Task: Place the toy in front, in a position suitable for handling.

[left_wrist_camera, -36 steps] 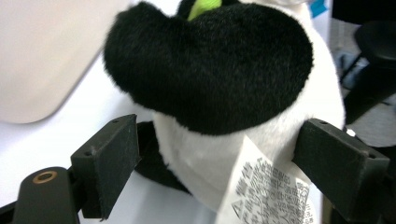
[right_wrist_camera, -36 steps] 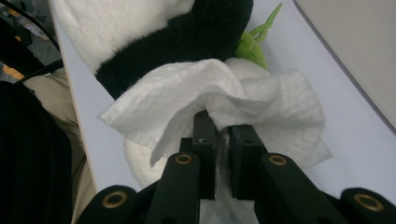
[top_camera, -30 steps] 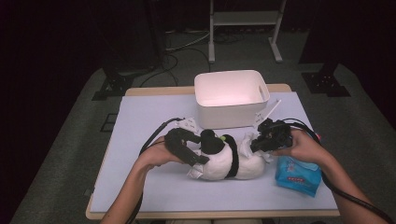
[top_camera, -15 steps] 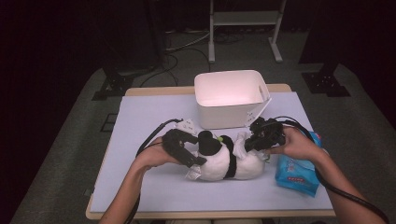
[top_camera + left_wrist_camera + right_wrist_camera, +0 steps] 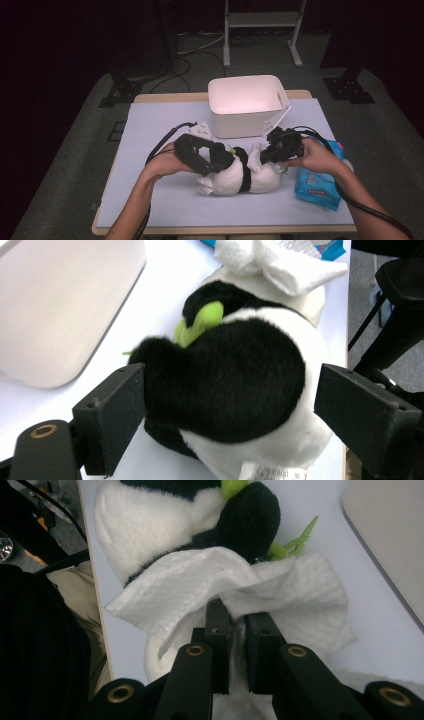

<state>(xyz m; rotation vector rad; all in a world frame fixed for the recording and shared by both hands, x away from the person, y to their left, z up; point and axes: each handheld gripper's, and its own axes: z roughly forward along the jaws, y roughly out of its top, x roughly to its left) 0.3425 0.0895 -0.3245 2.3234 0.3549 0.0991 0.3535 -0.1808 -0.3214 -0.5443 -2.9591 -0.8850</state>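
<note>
A black-and-white plush panda point(image 5: 235, 177) with a green tuft lies on the table. My left gripper point(image 5: 215, 162) straddles its dark end. In the left gripper view the panda point(image 5: 240, 380) fills the gap between the wide jaws. These have just been opening; one pad touches the fur and the other stands a sliver off. My right gripper point(image 5: 267, 152) is shut on a white wipe point(image 5: 255, 152) at the panda's other end. In the right gripper view the wipe point(image 5: 280, 595) is pinched by the gripper point(image 5: 237, 615) and drapes against the panda point(image 5: 150, 525).
A white plastic bin point(image 5: 247, 107) stands just behind the panda, near the table's far edge. A blue pack of wipes point(image 5: 317, 187) lies under the right wrist. Cables trail from both grippers across the pale tabletop point(image 5: 150, 130).
The right gripper has edged a little to the left with the wipe. The left hand and the panda lie as before.
</note>
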